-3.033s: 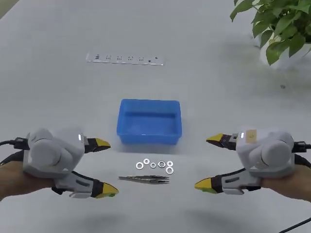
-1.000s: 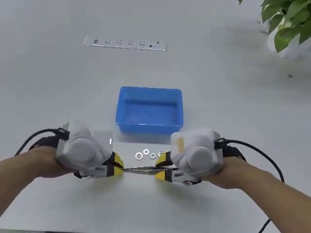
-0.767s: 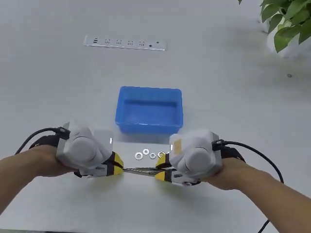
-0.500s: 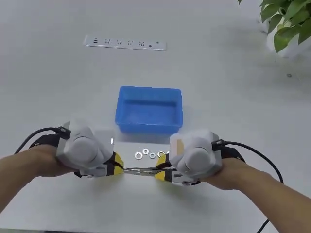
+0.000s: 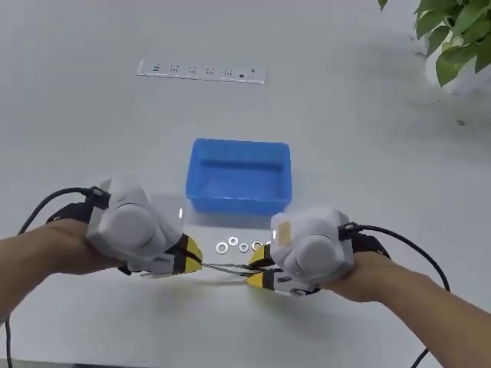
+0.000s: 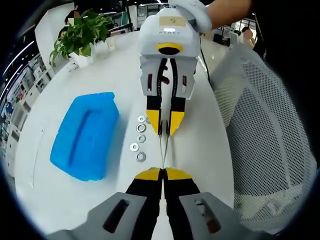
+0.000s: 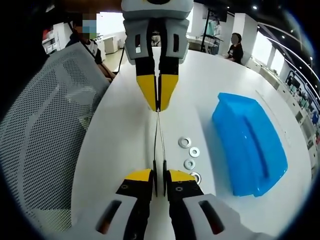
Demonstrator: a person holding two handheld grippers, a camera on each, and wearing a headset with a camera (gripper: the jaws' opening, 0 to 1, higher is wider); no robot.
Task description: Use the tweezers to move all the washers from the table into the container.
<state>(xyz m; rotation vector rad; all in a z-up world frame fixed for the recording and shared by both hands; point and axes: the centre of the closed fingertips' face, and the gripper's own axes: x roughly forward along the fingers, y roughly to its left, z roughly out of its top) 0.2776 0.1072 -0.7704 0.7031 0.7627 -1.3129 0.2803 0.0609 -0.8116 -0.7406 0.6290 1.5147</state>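
Currently, in the head view, two hand-held tools meet low in the frame over a pale worktop [image 5: 61, 115]. At lower left, the left tool [image 5: 190, 253] has its yellow-tipped jaws pinched tight on one end of a slim pair of metal tweezers [image 5: 226, 268]. Near the top of the frame, left of centre, lies a white power strip [image 5: 201, 72].

The tweezers run across toward the right, slightly tilted, with their left end a little higher. A thin shadow beneath suggests they are lifted just clear of the surface, though that is hard to be sure of. Just above them in the frame, a short row of small metal washers [image 5: 244, 246] lies flat on the worktop. Five can be counted in the left gripper view.

Above the washers, at the centre, sits a blue rectangular container [image 5: 238, 174], open-topped, and its inside looks bare. Just right of centre, the right tool [image 5: 259, 270] has its jaws drawn narrow around the other end of the tweezers, and its body covers the right end of the washer row. A leafy plant [image 5: 456, 38] sits in the upper right corner.

By the look of things, the task is at its very start. The tweezers seem to be getting settled between the two tools. No washer is gripped, and every washer is left to be carried into the container.
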